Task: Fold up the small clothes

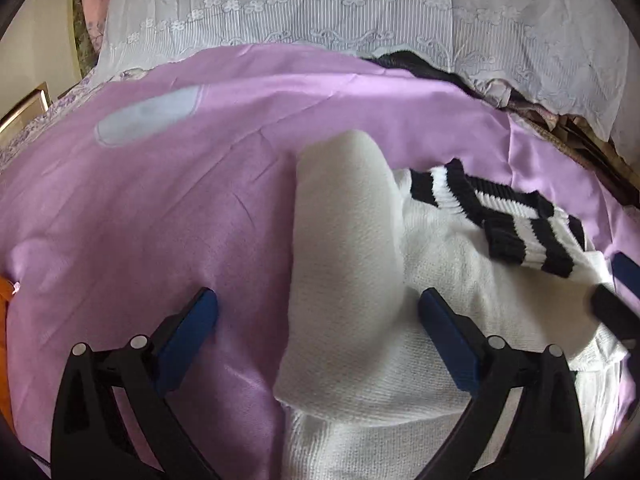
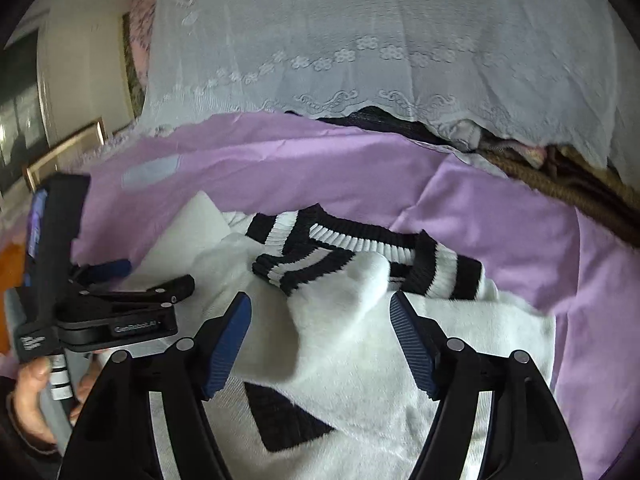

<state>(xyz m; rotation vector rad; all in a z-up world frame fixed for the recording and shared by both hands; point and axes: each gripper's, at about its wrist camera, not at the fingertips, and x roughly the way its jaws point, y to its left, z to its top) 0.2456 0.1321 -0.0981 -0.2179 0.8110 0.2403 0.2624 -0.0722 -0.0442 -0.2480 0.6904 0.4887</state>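
Note:
A white knit sweater (image 1: pixel 460 280) with black-and-white striped ribbing (image 1: pixel 516 220) lies on the lilac sheet (image 1: pixel 160 220). One white sleeve (image 1: pixel 344 240) is folded over its left side and runs up between the fingers of my left gripper (image 1: pixel 318 308), which is open wide and holds nothing. In the right wrist view my right gripper (image 2: pixel 320 308) hovers over the sweater (image 2: pixel 360 360) just below the striped ribbing (image 2: pixel 360 256). It is open, with a raised fold of white cloth between its pads. A black patch (image 2: pixel 280 420) shows on the sweater. The left gripper (image 2: pixel 156 274) appears at the left.
White lace fabric (image 1: pixel 360 12) hangs behind the bed. Dark and brown clothes (image 2: pixel 560 176) are piled at the back right under the lace. An orange item (image 1: pixel 4 300) lies at the left edge. A person's hand (image 2: pixel 32 392) holds the left gripper's handle.

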